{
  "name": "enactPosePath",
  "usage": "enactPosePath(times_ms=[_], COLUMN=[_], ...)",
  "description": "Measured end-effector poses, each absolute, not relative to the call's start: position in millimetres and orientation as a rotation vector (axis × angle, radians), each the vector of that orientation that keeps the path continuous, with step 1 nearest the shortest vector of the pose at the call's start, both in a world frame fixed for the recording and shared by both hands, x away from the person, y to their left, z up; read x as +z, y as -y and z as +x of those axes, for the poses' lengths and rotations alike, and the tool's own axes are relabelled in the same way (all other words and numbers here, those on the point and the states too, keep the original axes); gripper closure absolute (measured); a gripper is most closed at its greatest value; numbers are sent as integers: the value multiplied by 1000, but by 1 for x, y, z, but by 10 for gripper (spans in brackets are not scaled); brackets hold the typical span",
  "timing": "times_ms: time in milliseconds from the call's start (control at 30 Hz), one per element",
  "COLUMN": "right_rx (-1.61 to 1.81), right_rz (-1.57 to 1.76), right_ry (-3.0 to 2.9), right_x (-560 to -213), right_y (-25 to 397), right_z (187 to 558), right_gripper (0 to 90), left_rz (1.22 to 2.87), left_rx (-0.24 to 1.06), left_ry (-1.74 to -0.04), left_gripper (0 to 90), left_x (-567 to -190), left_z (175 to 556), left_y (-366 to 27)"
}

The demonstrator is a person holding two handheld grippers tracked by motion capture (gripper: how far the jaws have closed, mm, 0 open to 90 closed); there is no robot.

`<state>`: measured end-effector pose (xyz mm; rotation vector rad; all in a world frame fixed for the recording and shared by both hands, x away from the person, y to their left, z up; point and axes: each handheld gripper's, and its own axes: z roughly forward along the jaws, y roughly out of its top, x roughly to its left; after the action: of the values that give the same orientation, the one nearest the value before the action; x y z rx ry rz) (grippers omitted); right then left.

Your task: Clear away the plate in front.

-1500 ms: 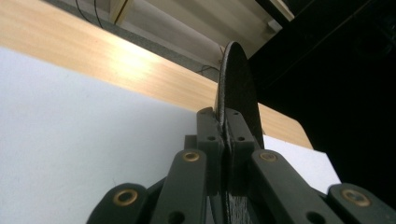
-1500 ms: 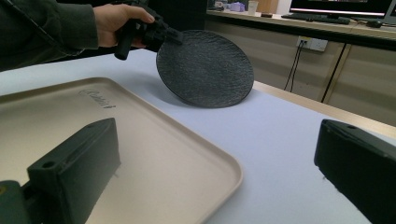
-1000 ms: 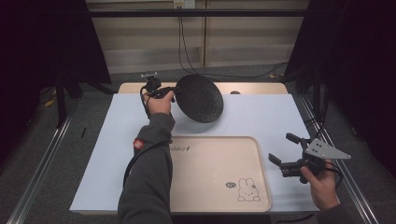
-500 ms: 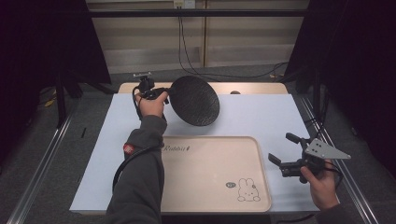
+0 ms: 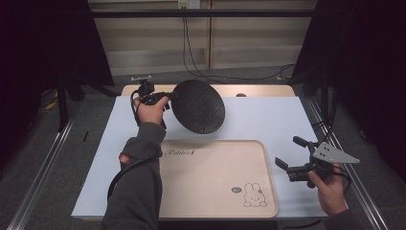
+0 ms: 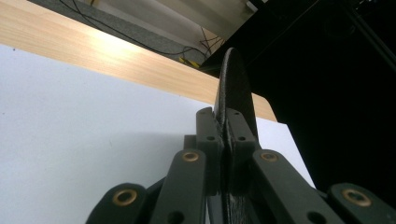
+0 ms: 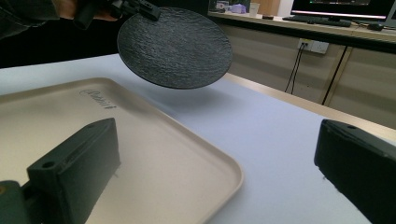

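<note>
While the left gripper (image 5: 165, 97) stayed clamped on the rim of the black plate (image 5: 199, 106), the plate had drifted slightly leftward compared with a second before, tilted above the far edge of the beige tray (image 5: 215, 177). Jaws spread and empty, the right gripper (image 5: 293, 158) remained right of the tray.

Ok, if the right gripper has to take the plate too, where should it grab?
The free rim of the plate, opposite the left gripper, coming from the plate's right. It hangs tilted and thin-edged, so open jaws of the right gripper could probably straddle it.
</note>
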<state>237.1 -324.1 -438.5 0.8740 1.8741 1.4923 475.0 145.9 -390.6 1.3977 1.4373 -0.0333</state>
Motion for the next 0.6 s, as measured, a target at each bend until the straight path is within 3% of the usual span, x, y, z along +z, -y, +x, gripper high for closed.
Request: enactPosePath(times_ms=[600], right_rx=[1489], right_rz=[872], right_ry=[-1876], right_x=[-438], right_y=[324], right_z=[237], right_gripper=[0], left_rz=[1423], left_rx=[-109], left_ry=[-1404], left_gripper=[869], left_x=[-385], left_z=[456], left_y=[-154])
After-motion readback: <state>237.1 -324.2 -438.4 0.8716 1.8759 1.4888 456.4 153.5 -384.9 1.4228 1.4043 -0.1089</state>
